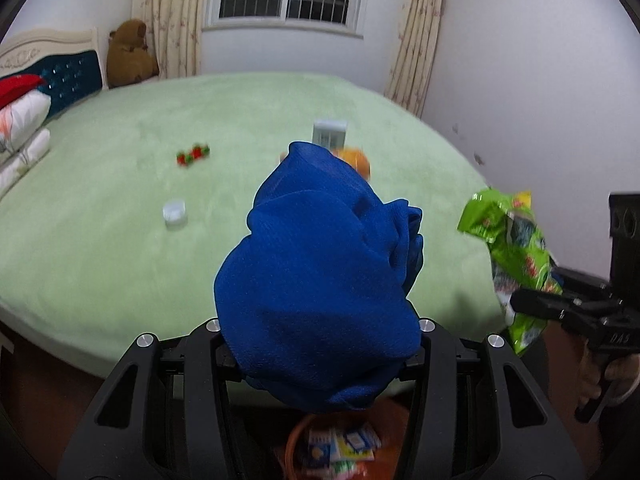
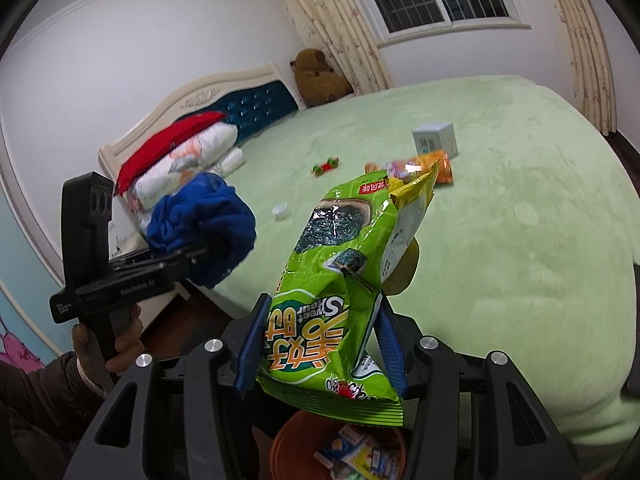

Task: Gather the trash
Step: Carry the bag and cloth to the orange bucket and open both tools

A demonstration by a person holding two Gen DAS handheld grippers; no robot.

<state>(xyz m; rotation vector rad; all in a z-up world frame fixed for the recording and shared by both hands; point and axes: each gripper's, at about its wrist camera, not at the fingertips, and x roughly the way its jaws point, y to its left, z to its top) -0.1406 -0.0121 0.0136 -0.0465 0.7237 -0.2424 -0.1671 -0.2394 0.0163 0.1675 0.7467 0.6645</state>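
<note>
My left gripper is shut on a bunched blue cloth that hides its fingers; the cloth also shows in the right wrist view. My right gripper is shut on a green snack bag, held upright between blue pads; the bag also shows in the left wrist view. Both hang over an orange bin holding paper packets, also in the left wrist view. On the green bed lie an orange wrapper, a small box, a white cap and a red-green candy wrapper.
Pillows with a red cover lie by the blue-padded headboard. A brown plush bear sits in the corner under the curtains. The bed's edge is just beyond the bin, with dark floor beside it.
</note>
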